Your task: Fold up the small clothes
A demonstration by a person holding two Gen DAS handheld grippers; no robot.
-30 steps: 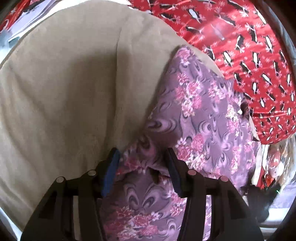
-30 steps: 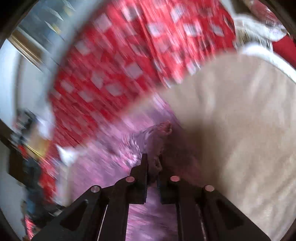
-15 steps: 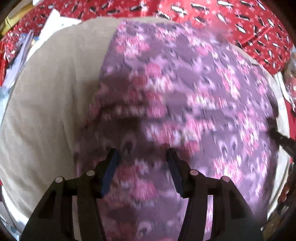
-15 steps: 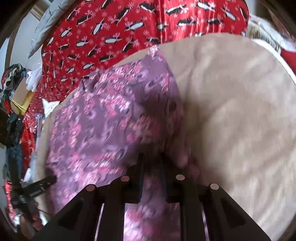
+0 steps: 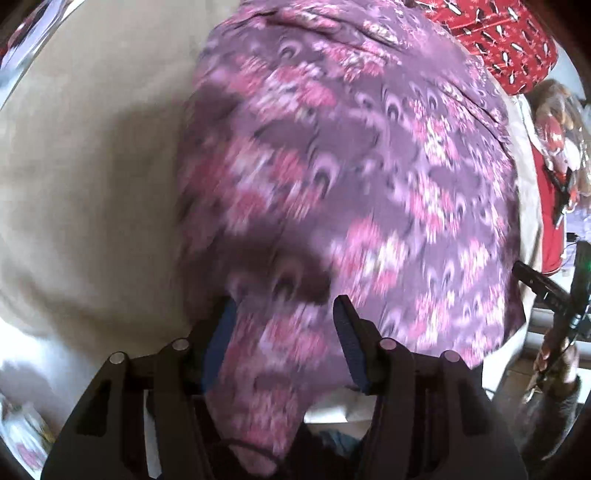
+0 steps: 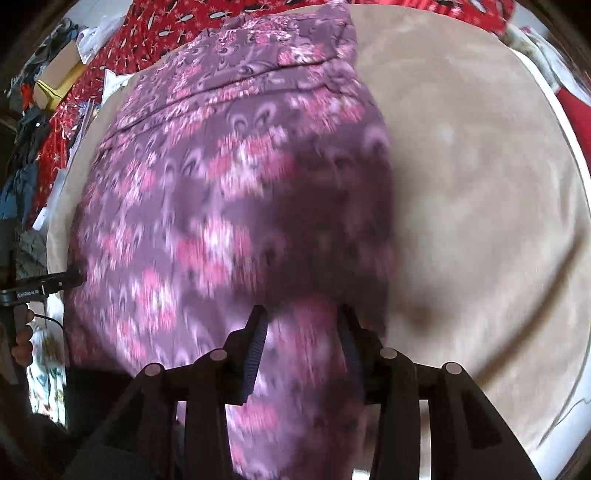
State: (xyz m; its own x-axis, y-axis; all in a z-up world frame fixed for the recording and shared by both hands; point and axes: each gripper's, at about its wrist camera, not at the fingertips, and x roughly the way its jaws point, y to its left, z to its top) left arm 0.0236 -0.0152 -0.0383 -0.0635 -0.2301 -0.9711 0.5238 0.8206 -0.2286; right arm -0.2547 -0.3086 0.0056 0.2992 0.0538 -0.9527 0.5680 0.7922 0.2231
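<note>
A purple garment with pink flower print lies spread over a round beige cushion; it also shows in the right wrist view. My left gripper is open, its jaws wide apart over the garment's near left edge, cloth between and under them. My right gripper is open over the garment's near right edge, cloth running between its jaws. The near hem hangs over the cushion's front edge. The other gripper's tip shows at the right edge of the left wrist view.
Red patterned fabric lies behind the cushion, also in the right wrist view. A cardboard box and loose clothes sit at the far left. Bare beige cushion extends right of the garment.
Both grippers pulled the garment back toward the near edge and spread it flat over the cushion. The right gripper, shut on cloth before, has opened. The left gripper stayed open.
</note>
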